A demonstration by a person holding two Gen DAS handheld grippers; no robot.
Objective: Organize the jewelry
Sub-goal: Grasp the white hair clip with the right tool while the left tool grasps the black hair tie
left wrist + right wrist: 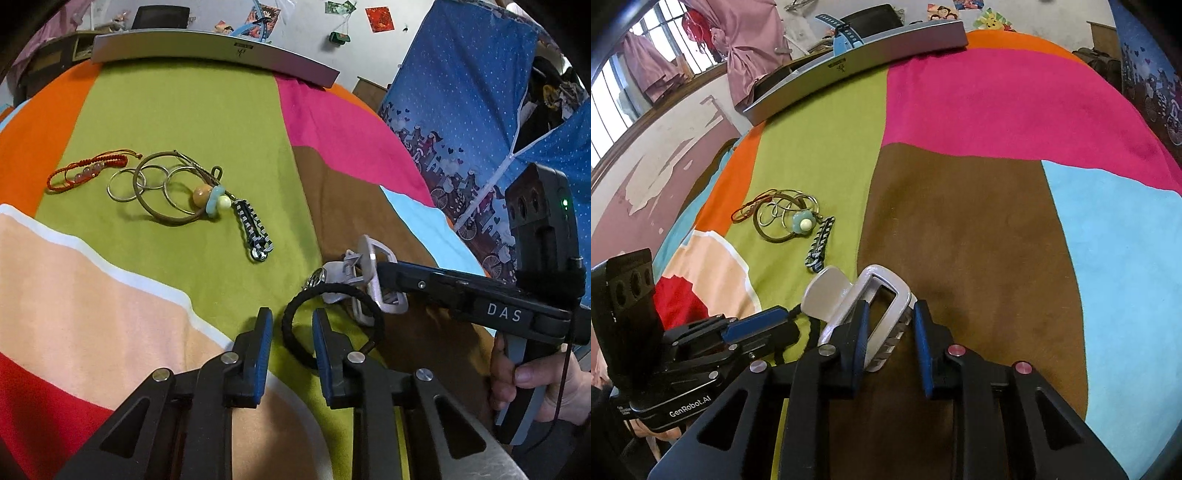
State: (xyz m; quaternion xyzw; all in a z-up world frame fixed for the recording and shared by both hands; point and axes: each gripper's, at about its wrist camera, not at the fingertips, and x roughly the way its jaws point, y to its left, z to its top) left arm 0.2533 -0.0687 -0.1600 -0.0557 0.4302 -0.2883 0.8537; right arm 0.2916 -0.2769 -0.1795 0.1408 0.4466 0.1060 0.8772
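Observation:
A black braided hair tie lies on the cloth. My left gripper is open, its blue pads either side of the tie's left arc. A pale lilac claw hair clip lies beside the tie; in the right wrist view the clip sits between the pads of my right gripper, which stands around it without clearly squeezing. A pile of jewelry lies further off: red cord bracelet, metal rings, brown bangle, bead flower, striped hair clip.
A grey tray stands at the far edge of the multicoloured cloth, with a blue watch behind it. A blue patterned fabric hangs to the right. The jewelry pile also shows in the right wrist view.

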